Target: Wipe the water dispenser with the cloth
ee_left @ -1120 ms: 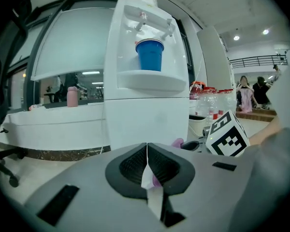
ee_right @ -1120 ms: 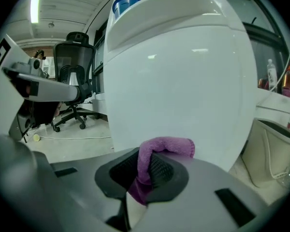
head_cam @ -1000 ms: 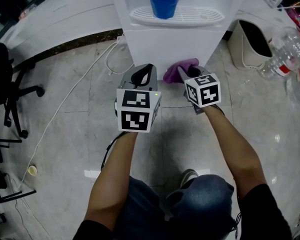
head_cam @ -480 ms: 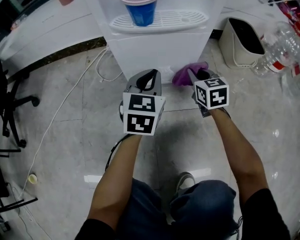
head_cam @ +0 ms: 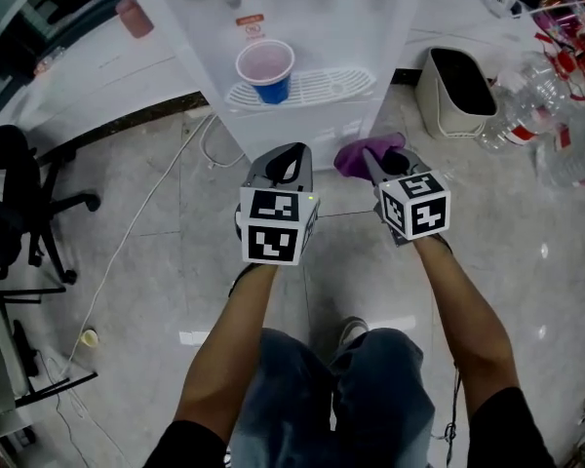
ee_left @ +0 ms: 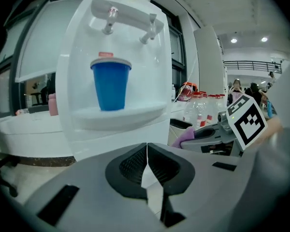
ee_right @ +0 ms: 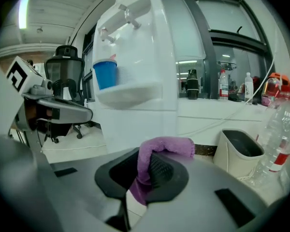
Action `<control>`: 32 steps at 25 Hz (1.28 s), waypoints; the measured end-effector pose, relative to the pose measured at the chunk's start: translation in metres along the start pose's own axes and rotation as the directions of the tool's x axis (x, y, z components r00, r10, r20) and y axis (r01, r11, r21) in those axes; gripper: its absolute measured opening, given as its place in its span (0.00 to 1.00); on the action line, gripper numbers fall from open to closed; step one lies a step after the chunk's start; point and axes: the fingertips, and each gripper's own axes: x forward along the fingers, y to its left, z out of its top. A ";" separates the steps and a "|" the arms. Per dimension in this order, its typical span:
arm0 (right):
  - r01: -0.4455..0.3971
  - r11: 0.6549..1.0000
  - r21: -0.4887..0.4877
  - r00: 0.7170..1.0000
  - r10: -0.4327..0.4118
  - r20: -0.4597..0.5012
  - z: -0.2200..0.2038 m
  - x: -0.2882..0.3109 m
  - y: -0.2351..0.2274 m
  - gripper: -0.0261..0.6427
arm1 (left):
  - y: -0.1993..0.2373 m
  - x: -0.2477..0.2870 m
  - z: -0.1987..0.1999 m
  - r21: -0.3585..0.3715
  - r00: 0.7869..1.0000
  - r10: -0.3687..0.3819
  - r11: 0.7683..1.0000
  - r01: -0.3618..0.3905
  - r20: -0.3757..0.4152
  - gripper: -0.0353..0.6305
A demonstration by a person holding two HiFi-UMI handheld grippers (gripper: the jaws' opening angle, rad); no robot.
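Note:
The white water dispenser (head_cam: 302,27) stands ahead, also in the left gripper view (ee_left: 87,81) and the right gripper view (ee_right: 140,71). A blue cup (head_cam: 266,71) sits on its drip tray (head_cam: 317,88). My right gripper (head_cam: 375,159) is shut on a purple cloth (head_cam: 356,156), which drapes over the jaws (ee_right: 157,161), a short way in front of the dispenser's lower panel. My left gripper (head_cam: 285,162) is shut with nothing in it, jaws touching (ee_left: 146,166), level with the right one and apart from the dispenser.
A cream bin (head_cam: 458,91) stands on the floor to the dispenser's right, with clear plastic bottles (head_cam: 551,96) beyond it. A white cable (head_cam: 141,213) trails over the tiles at left, near an office chair (head_cam: 19,203). A white counter (head_cam: 97,66) runs behind.
The view has tilted up, so the taps and more of the dispenser show. Both grippers sit slightly further back from its lower panel; the cloth stays held.

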 end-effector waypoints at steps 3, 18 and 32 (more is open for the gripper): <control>-0.008 1.000 0.029 1.000 0.008 -0.004 0.036 -0.030 0.008 0.10 | -0.006 -0.028 0.035 0.004 0.999 -0.001 1.000 0.001 -0.034 0.09; -0.035 0.998 0.057 0.999 0.033 0.033 0.291 -0.220 0.057 0.10 | -0.011 -0.200 0.280 0.020 0.996 0.025 1.000 -0.023 -0.091 0.09; -0.041 0.997 -0.071 0.960 0.059 0.275 0.526 -0.373 0.082 0.10 | -0.019 -0.336 0.469 -0.010 0.987 0.126 0.992 -0.126 0.100 0.09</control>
